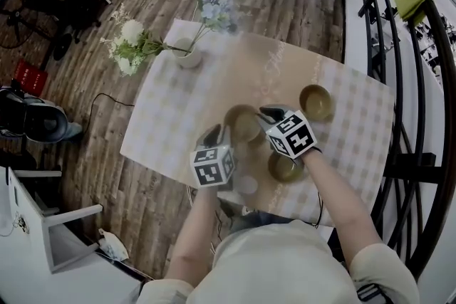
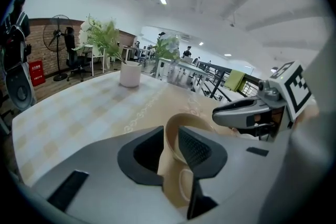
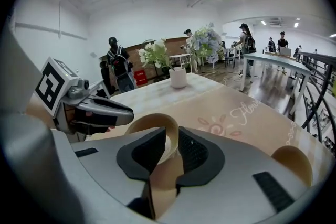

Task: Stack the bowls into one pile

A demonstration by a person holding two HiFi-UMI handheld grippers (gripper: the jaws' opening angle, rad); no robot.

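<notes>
Bowls first: three tan ones sit unstacked on the table [image 1: 164, 132]. The middle bowl [image 1: 242, 126] is on the beige runner, with both grippers on it from opposite sides. The left gripper [image 1: 214, 133] sits at its 8 o'clock rim and the right gripper [image 1: 269, 114] at its 2 o'clock rim. Each one has its jaws parted with the bowl's wall standing between them, and I can't see either pair squeezing it.

A second bowl [image 1: 315, 102] sits further out at 2 o'clock, well apart. A third bowl [image 1: 285, 169] is at 4 o'clock, partly covered by the person's right wrist. A white vase [image 1: 189, 53] of flowers stands out at 11 o'clock, clear of everything.

The head view gives the layout but hides the jaws under the marker cubes. The left gripper view shows the rim in the gap and the other gripper just across the bowl. The right gripper view shows the same thing mirrored, plus people standing back in the room and a black railing [image 3: 320, 86].
</notes>
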